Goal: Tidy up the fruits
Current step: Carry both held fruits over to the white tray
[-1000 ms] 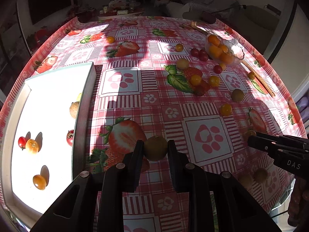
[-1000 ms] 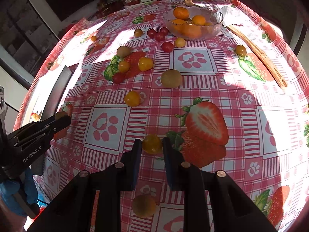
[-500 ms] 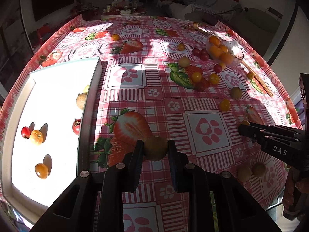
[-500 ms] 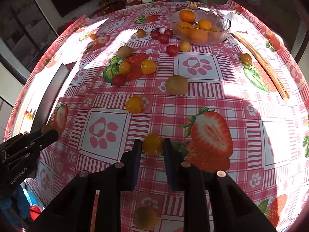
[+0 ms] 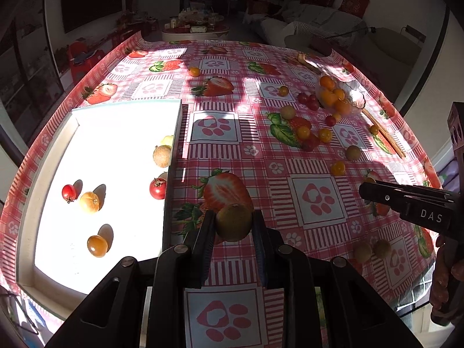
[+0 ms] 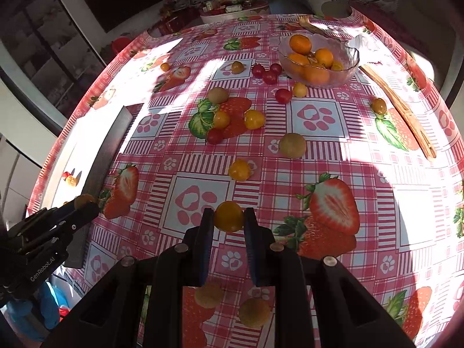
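A brown kiwi [image 5: 233,222] sits clamped in the left tongs [image 5: 233,226] above the table [image 5: 316,203], just beside the white tray [image 5: 171,174], probably for sorting there. The right tongs [image 6: 229,220] grip a yellow tomato [image 6: 228,216].

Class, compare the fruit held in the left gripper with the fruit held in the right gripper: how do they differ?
The left gripper holds a brown-green fruit with a dull, rough-looking skin; the right gripper holds a yellow-orange fruit with a smooth skin. The brown one fills a wider gap between the fingers. Both are round and gripped at the fingertips above the tablecloth.
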A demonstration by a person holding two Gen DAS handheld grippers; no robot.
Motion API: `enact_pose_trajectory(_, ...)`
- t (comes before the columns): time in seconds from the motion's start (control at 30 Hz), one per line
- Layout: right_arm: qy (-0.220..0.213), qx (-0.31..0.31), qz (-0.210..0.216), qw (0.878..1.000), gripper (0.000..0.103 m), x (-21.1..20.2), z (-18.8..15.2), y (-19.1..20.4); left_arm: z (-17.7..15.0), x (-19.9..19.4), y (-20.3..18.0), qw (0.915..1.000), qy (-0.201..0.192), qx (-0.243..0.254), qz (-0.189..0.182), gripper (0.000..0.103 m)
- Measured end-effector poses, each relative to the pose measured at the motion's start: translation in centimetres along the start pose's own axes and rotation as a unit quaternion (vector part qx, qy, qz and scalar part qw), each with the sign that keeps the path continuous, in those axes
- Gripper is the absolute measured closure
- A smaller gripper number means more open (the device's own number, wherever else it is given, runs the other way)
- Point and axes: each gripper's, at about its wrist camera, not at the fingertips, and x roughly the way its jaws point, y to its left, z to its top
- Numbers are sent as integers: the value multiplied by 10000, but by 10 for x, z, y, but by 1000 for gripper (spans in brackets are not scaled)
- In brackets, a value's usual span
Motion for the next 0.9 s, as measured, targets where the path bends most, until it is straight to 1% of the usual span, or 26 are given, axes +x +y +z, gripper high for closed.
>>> enact_pose_trajectory(0.27,33,-363,250,9990,80,3,10,46,-9,-18,43,9990,-164,-306,279,76)
enact_pose_trajectory(0.57,143,-871,466,9950,80,15,18,105,-23,-28,99,9952,-230,-730,615,76)
enact_pose_trajectory(0.73,244,-1087,601,9920,80,24,22,137,-31,-27,127,9915,-209,-891,928,76)
enact_pose_trajectory(0.9,376,-1281,783,9879,80,36,25,170,-39,-20,151,9878,-100,-1159,1040,76)
